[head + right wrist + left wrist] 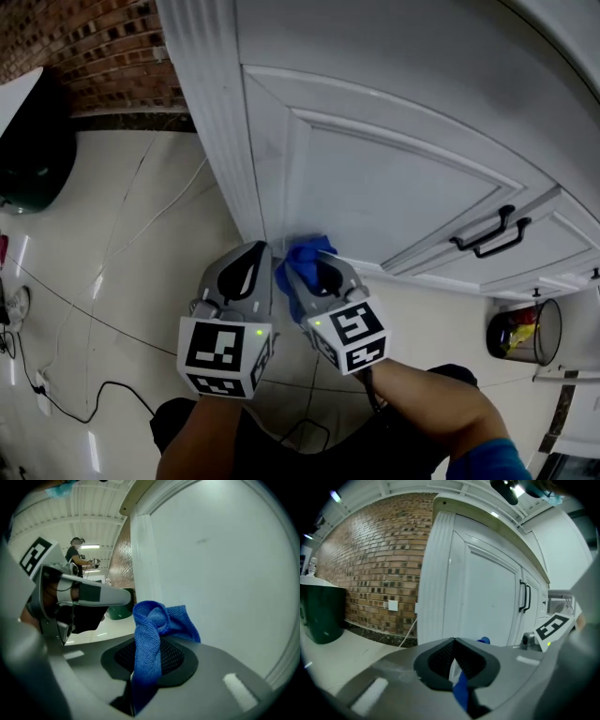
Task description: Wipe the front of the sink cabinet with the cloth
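Observation:
The blue cloth [306, 255] is bunched against the lower left corner of the white cabinet door [394, 178]. My right gripper [319, 270] is shut on it, and the cloth [159, 620] rises between the pads and folds over toward the door [225, 573]. My left gripper [251, 264] sits close beside it on the left, jaws shut, tip near the fluted corner post [220, 122]. A thin strip of blue [461, 691] shows in the slit of the left gripper [453, 641]; I cannot tell whether it is pinched there.
Black handles [492, 234] sit on the door's right side. A wire waste bin [525, 330] stands on the floor at right. Cables [94, 314] trail over the tiles. A dark green bin [321, 616] stands by the brick wall [379, 564]. A person [75, 551] stands far off.

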Demonstrator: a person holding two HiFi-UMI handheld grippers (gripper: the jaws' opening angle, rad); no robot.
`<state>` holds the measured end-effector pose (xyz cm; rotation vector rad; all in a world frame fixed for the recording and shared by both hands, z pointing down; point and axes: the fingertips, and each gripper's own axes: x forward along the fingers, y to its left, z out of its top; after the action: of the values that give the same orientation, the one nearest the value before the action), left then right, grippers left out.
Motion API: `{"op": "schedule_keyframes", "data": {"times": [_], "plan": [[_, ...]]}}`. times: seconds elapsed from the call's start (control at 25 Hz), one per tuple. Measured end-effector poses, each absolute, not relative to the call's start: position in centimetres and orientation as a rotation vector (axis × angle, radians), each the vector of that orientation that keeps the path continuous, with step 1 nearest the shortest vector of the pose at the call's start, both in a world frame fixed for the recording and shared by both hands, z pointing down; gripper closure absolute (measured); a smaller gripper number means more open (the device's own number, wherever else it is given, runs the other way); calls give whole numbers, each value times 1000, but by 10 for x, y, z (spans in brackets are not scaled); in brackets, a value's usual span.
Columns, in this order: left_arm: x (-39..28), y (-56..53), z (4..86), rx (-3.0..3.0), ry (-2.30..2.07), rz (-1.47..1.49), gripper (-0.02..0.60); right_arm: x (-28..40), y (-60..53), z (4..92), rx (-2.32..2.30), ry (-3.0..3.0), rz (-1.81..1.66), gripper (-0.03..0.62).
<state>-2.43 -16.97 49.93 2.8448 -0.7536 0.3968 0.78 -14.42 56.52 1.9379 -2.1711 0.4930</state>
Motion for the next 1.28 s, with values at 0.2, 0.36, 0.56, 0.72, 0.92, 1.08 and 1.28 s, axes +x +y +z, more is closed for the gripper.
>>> {"op": "schedule_keyframes", "data": {"times": [0.2, 0.36, 0.56, 0.72, 0.92, 1.08, 1.28], "plan": [[-71, -203, 497, 2800, -894, 402, 578, -40, -183, 561, 1858, -2255, 428, 507], [-99, -211, 497, 2790, -933, 417, 578, -64, -212, 566, 1836, -2258, 389, 507], [-119, -210, 489, 2787, -936, 391, 578, -72, -230, 587, 1828, -2227, 385, 507], [-115, -205, 475, 2813, -901, 343, 578, -70, -218, 590, 1843, -2227, 434, 507], [-76, -180, 465, 2897, -804, 336, 578, -44, -169, 572, 1857, -2215, 442, 507], [-22, -146, 464, 2951, -655, 335, 578, 1, -113, 560, 1890, -2158, 474, 507], [54, -93, 477, 3007, -432, 374, 578, 90, -34, 569, 2022, -1966, 543, 507]]}}
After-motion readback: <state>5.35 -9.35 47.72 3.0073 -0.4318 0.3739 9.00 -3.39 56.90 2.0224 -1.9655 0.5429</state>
